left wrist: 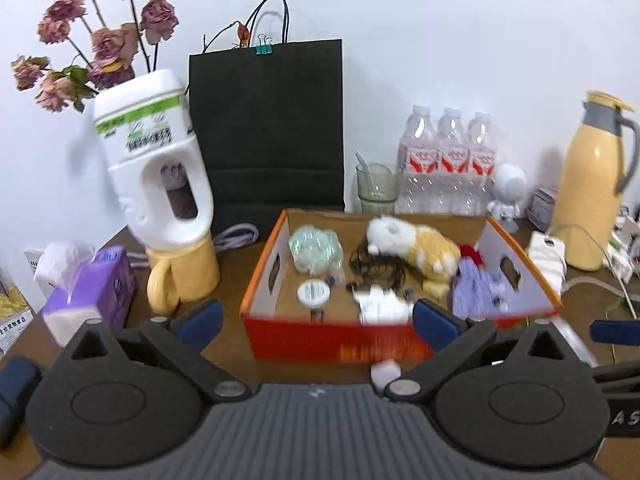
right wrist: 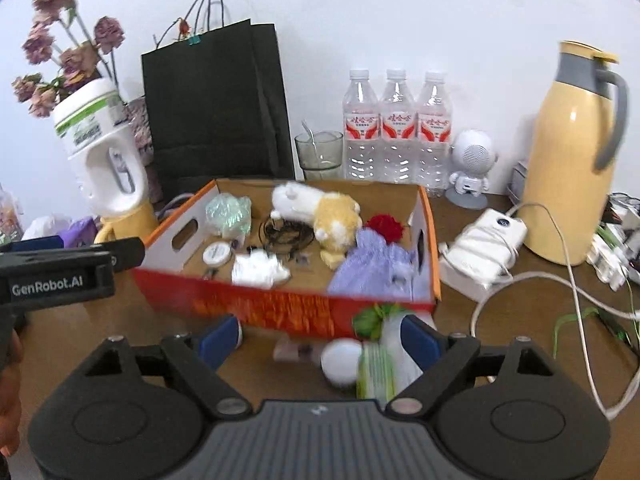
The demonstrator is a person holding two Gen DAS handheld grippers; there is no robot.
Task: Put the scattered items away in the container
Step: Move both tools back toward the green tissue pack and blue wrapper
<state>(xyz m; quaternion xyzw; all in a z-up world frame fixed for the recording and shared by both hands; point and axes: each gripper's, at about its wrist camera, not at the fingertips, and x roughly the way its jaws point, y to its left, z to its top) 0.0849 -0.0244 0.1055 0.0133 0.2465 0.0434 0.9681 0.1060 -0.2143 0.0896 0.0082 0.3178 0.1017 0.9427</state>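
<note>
Both claws stand spread wide with nothing between the pads: the left claw (left wrist: 316, 322) before the orange box (left wrist: 400, 336), the right claw (right wrist: 320, 340) over a white ball (right wrist: 340, 362) and a green-and-white packet (right wrist: 376, 364) lying on the surface (right wrist: 520, 344) against the box's front wall. Inside the box lie a plush toy (right wrist: 320, 210) and a lilac cloth (right wrist: 376, 264).

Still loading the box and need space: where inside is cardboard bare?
Bare floor shows along the box's back wall, behind the green bag, and beside the white tin. The right side is crowded: plush toy, purple cloth.
</note>
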